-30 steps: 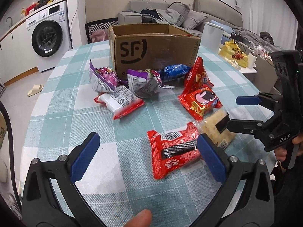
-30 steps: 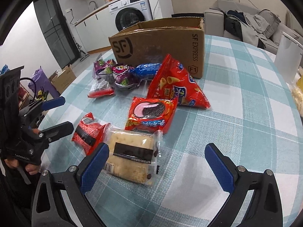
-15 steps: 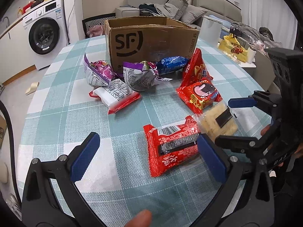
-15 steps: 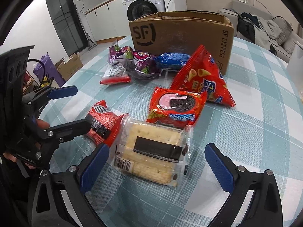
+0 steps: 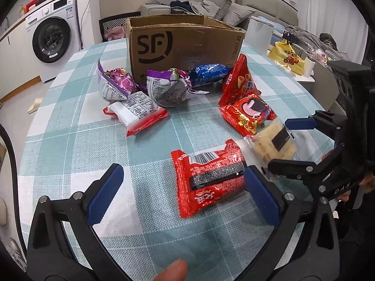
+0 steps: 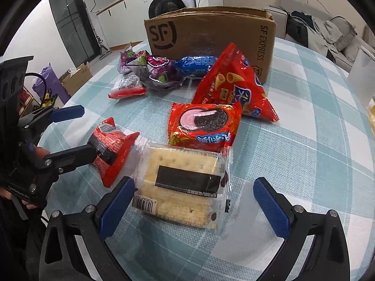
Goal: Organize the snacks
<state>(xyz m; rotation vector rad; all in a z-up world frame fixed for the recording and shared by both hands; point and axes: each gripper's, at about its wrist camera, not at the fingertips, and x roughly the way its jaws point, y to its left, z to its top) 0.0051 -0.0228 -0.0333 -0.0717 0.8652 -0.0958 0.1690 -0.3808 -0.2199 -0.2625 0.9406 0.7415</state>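
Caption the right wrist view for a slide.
Open right gripper straddling a clear cracker pack on the checked table.

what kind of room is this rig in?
Most likely a home, an open living and laundry area: a washing machine under a counter, a sofa piled with clothes, and a checked-cloth table.

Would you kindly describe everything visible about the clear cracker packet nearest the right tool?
The cracker packet is a clear, glossy plastic wrapper holding pale, dotted square crackers, with a black band across its middle and a barcode at its near left corner. It lies flat on the checked tablecloth, sealed as far as shows. Its left edge overlaps the red snack packet, and its far edge meets the red cookie packet. It sits between the open fingers of the right tool, ungripped.
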